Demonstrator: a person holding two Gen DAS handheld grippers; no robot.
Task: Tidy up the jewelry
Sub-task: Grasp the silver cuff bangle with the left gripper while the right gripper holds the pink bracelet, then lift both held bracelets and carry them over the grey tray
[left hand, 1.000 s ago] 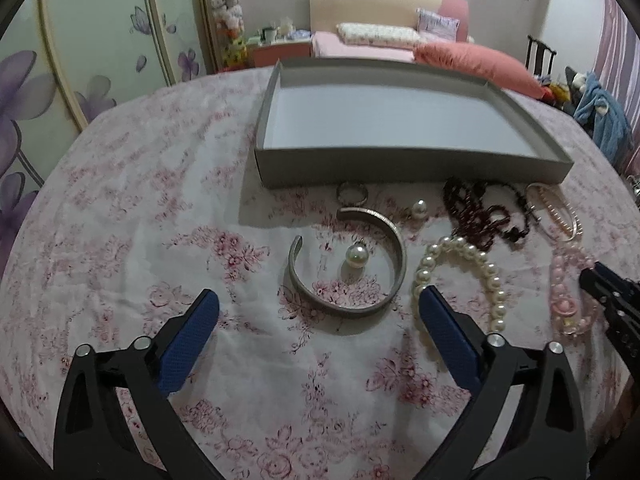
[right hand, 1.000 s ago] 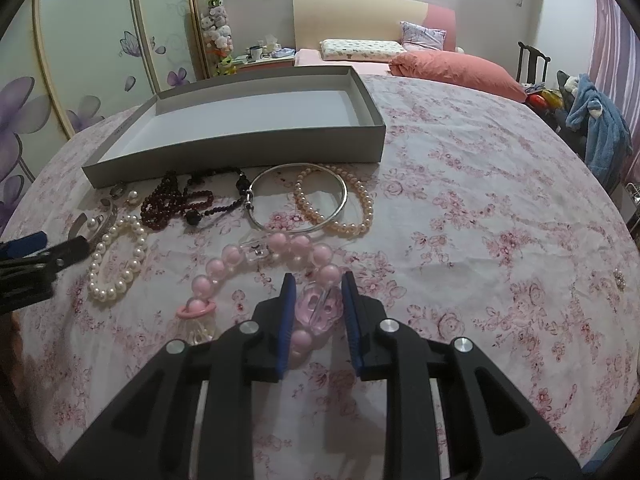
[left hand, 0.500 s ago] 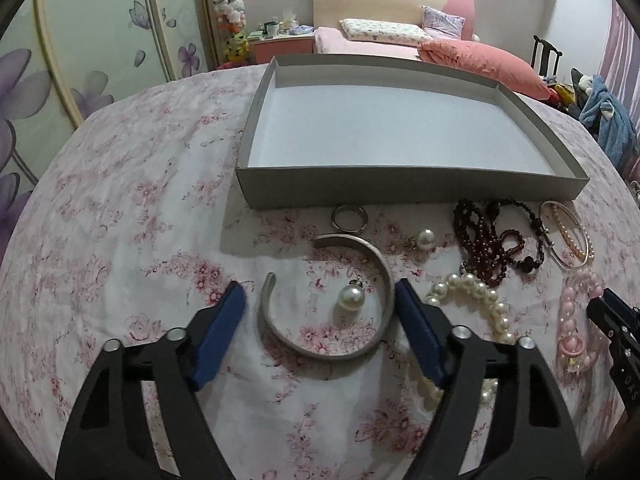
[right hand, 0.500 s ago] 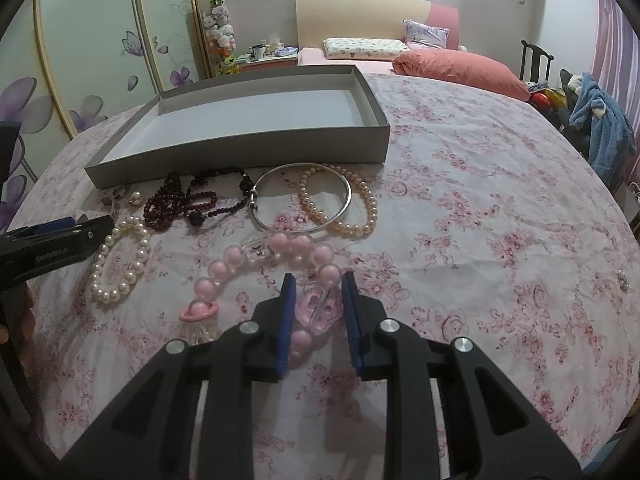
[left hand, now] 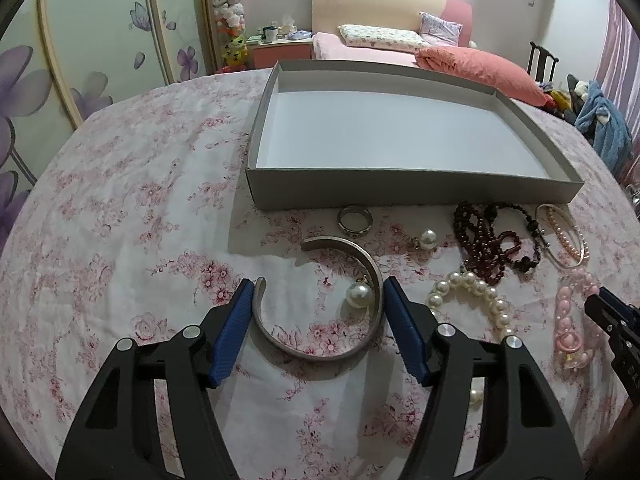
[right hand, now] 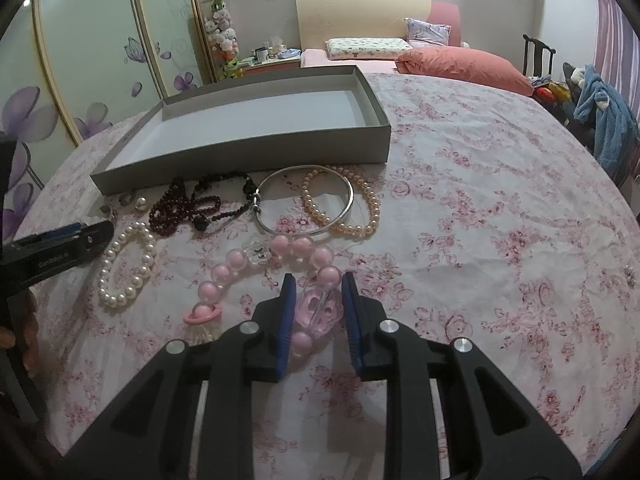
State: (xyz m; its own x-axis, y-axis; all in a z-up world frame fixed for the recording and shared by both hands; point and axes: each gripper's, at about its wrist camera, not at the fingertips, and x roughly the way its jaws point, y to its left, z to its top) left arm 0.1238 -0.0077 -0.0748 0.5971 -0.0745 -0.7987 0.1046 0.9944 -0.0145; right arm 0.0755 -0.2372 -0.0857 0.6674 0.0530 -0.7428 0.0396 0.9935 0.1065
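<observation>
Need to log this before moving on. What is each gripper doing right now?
Left gripper: jaws closing around the silver cuff bracelet, pads at its sides, not clearly pressing.
Right gripper: jaws shut on the pink bead bracelet.

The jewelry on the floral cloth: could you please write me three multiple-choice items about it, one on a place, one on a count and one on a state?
1. Where is the small ring?
A. inside the grey box
B. on the cloth just in front of the box
C. between the right fingers

2. How many loose single pearls lie near the silver cuff?
A. two
B. five
C. none

3. What is in the grey box?
A. the pearl bracelet
B. the dark bead strand
C. nothing

Key:
1 B, the small ring lies below the wall of the grey box.
2 A, one pearl inside the silver cuff, another beyond it.
3 C, its white floor is bare.
</observation>
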